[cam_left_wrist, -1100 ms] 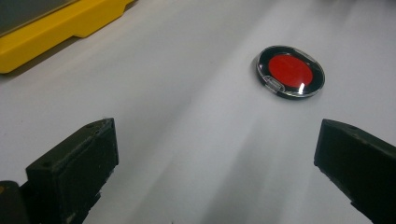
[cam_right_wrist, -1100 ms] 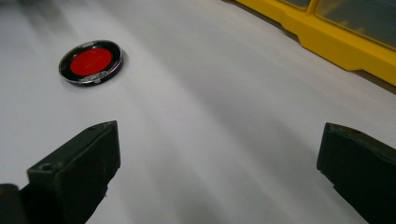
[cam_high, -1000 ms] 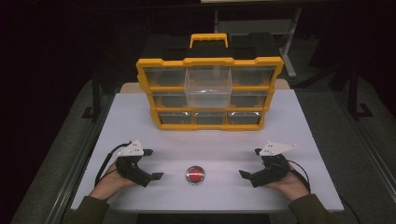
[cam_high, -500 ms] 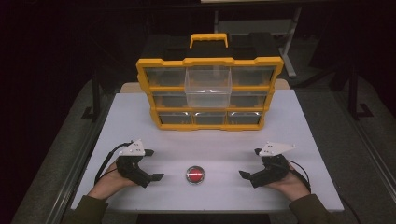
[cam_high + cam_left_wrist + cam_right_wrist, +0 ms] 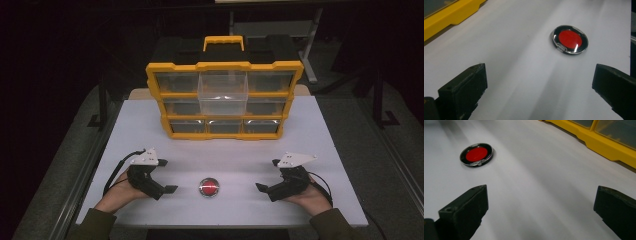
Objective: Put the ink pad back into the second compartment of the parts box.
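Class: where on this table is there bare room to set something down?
Free: the white strip between the yellow drawer organizer and the red disc, plus both table edges beside the organizer. Crowded: the front edge, where each hand-held gripper, left and right, flanks the disc.

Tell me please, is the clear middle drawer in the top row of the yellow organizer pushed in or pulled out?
Pulled out. In the high view the clear drawer juts forward of the yellow organizer, overlapping the row below, while its neighbours sit flush.
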